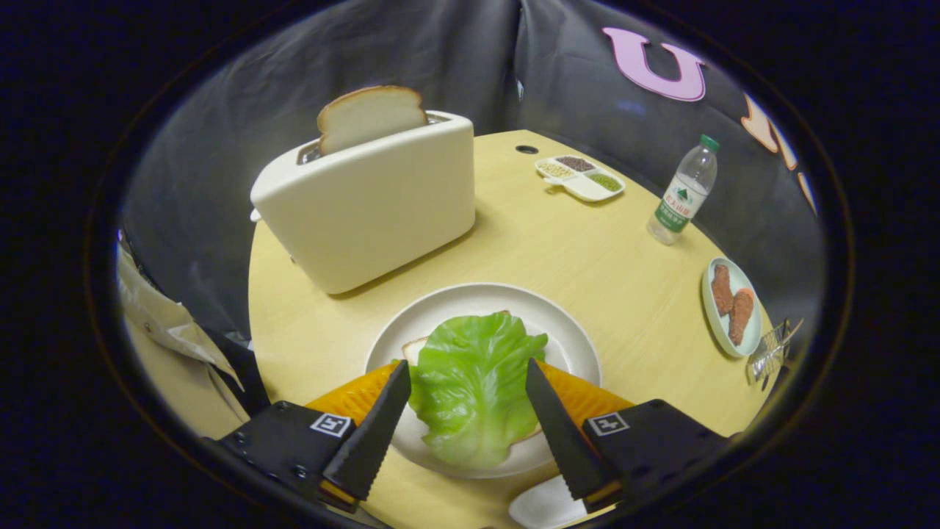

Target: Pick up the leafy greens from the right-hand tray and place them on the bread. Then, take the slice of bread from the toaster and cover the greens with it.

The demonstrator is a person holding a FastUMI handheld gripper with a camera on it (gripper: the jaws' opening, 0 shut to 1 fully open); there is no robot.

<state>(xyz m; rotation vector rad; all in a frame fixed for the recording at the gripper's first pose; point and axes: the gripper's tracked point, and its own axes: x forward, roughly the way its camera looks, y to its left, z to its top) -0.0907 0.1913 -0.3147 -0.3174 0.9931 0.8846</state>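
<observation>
Gripper (468, 375) spread wide, leafy greens (474, 386) between its fingers on the bread (413, 349).

The gripper (468, 367) is hovering with its fingers spread wide — one on each side of the leafy greens (474, 386), neither touching them. The greens are lying on a slice of bread (415, 348), which is peeking out at their far left edge, on a white plate (565, 330). Beyond the plate, a cream toaster (374, 202) is standing on the table (587, 250) — another bread slice (369, 115) is sticking up from its slot.
</observation>
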